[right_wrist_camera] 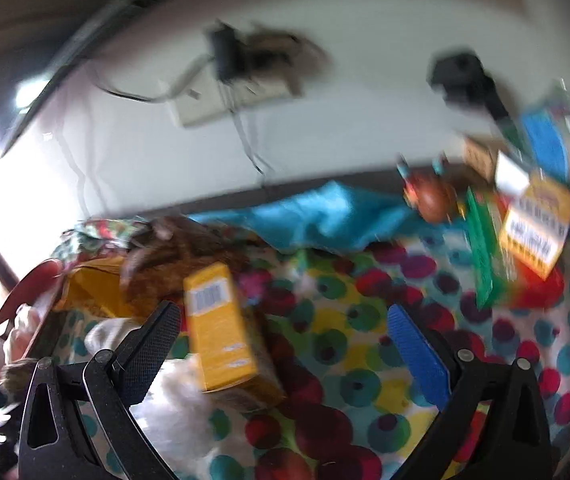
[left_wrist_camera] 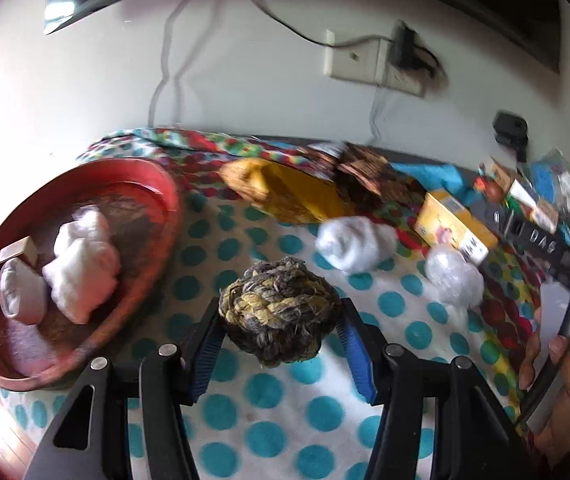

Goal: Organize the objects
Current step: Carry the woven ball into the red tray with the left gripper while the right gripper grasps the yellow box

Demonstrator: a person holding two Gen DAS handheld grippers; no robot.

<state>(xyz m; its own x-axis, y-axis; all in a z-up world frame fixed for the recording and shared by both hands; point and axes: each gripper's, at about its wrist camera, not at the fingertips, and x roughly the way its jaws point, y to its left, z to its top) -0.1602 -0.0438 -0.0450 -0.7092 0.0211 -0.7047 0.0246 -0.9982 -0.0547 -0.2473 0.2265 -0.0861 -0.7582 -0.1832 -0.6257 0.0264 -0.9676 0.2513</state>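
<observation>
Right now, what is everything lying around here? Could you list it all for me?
Rope ball: one, yellow-grey braided, between the left gripper's pads.
Red tray: one, left, holding white bundles and a small box.
White bundles on the cloth: two, and.
Yellow carton: one, lying on the cloth.
Yellow pouch: one, behind the ball.
Spotted cloth: one, teal dots on white, under everything.
Packets: several, mixed colours, far right, too blurred to count.
Wall socket: one, white, cables plugged in.
Left gripper: black, blue pads.
Right gripper: open.
Hand: one, holding the right gripper.
</observation>
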